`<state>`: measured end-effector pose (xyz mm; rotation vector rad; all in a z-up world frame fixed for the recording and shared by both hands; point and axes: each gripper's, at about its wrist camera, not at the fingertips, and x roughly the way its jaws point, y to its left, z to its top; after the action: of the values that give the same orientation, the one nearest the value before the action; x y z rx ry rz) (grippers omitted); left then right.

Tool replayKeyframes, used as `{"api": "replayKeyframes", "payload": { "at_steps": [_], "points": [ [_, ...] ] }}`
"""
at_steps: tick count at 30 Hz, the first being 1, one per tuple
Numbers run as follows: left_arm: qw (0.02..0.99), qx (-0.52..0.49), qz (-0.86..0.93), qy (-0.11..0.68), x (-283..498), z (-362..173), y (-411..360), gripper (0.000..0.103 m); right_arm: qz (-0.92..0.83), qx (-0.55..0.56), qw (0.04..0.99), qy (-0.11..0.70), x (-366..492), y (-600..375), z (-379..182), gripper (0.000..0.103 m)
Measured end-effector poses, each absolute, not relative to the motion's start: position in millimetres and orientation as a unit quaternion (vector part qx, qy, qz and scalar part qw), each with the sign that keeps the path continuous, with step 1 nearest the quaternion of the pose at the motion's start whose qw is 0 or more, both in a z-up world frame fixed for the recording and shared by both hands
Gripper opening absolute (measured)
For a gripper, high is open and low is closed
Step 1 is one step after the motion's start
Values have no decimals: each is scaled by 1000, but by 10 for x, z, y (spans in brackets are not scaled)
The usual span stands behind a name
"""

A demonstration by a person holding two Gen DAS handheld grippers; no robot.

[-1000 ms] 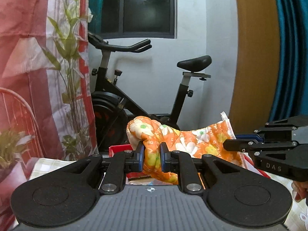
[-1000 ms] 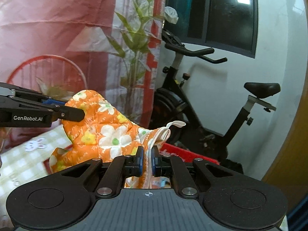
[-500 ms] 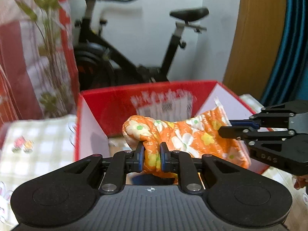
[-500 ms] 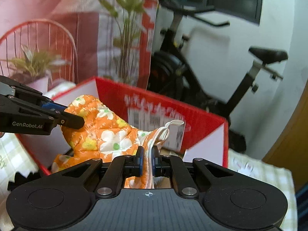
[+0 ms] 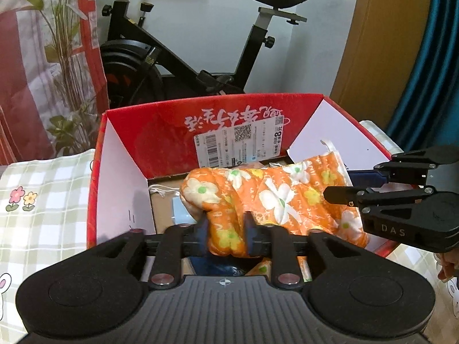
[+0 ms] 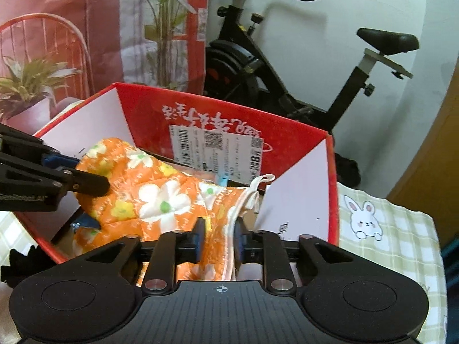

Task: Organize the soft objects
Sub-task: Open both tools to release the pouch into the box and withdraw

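**boxfan:** Oven mitt (image 5: 275, 195), orange with white flowers, hung across the open red box (image 5: 160, 132), stretched between both tongs, not yet down on the bottom. Thumb end bunched between the left gripper (image 5: 225, 236) pads, jaws opening, fabric in the gap and looking slack rather than pinched. Cuff end with the white trim and hanging loop (image 6: 258, 183) sat in the right gripper (image 6: 216, 239), also opening, cloth between the pads there too.

**softstuff_22:** Looked right over the box, yeah. Spotted other bits underneath, something pale blue (image 5: 179, 215) and a drawstring (image 5: 162, 193) on the cardboard floor. Couldn't make out more than that.

**boxfan:** Biggest worry, judging from this: uneven release. Could've swung toward whichever side let go last and draped over the near wall instead of dropping in.

**softstuff_22:** Also that loop. Sat near the right-hand white flap (image 6: 298, 189), so might've snagged on the edge or on a pad while pulling back. Quilted cloth tends to cling to rubber.

**boxfan:** Agreed. Box itself looked light, parked on the checked tablecloth (image 6: 387, 229). Dragging a stuck mitt out could've shifted or tipped it. Exercise bike (image 5: 200, 57) behind well clear, no issue there.
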<state>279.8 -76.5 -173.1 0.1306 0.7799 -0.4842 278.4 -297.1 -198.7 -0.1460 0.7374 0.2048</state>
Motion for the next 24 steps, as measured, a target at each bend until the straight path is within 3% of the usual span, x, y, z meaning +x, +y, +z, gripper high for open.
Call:
{"api": "replayKeyframes", "payload": {
  "at_steps": [1, 3, 5, 10, 15, 24],
  "points": [
    [897, 64, -232, 371, 2784, -1716, -754, 54, 96, -72, 926, 358, 2777, -2969, -1985, 28],
    [903, 66, -226, 360, 2751, -1681, -743, 66, 91, -73, 928, 355, 2755, -2971, -1969, 38],
    [906, 64, -221, 354, 2739, -1636, -730, 73, 87, -73, 931, 346, 2718, -2976, -1941, 58],
    [912, 53, -210, 348, 2685, -1532, -655, 97, 88, -72, 935, 335, 2646, -2967, -1842, 80],
    [912, 44, -200, 354, 2634, -1455, -586, 103, 91, -56, 938, 330, 2562, -2960, -1755, 101],
    [916, 50, -189, 350, 2434, -1361, -463, 103, 85, -14, 941, 327, 2372, -3024, -1655, 103]
  ]
}}
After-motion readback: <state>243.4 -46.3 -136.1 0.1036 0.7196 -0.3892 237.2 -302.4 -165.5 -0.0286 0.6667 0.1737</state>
